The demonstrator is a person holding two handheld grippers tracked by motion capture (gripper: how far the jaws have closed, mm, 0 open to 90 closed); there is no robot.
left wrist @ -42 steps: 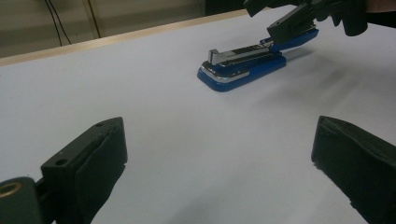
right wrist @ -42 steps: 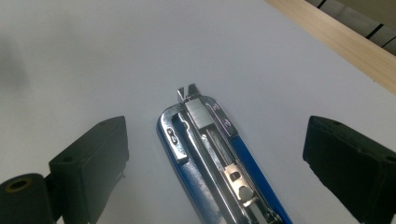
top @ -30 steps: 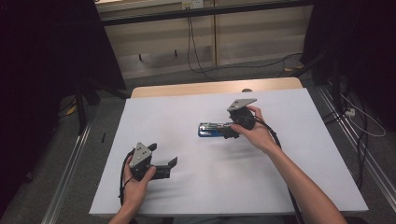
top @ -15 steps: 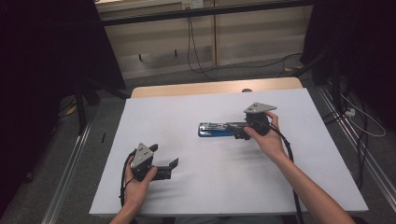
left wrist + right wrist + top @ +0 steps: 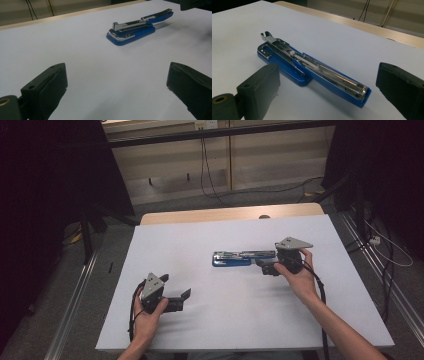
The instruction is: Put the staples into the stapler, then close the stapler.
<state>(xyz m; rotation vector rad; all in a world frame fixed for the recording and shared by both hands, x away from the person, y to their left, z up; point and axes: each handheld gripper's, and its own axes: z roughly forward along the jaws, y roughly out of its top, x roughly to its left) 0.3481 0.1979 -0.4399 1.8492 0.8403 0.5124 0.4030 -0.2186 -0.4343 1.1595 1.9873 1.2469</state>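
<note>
Left claw (image 5: 186,295): it rests at the near left of the bench (image 5: 200,240), held in the person's left hand (image 5: 147,312). Its jaws stand wide apart and hold nothing. In the left gripper view the claw (image 5: 117,85) points across the white surface toward the stapler (image 5: 136,27), which lies well apart from it. Position and jaw spread match the two earlier frames; this claw takes no part in the current step.

Stapler (image 5: 243,258): the blue stapler lies near the bench centre, swung fully open. The base sits flat at the left; the top arm extends to the right, its chrome magazine channel facing up. One second ago it shows as a short, compact blue shape under the right claw. It is now roughly twice as long, so the arm has been folded out rightward.

Right claw (image 5: 265,268): it has drawn back to the right and sits at the far right tip of the opened arm. In the right gripper view the claw (image 5: 327,87) has its jaws spread, with the stapler (image 5: 312,67) lying between and beyond them, not pinched.

Judgement: the opening step appears complete. The magazine is exposed and free for loading or inspection. The right claw is released and available for the next grasp.
</note>
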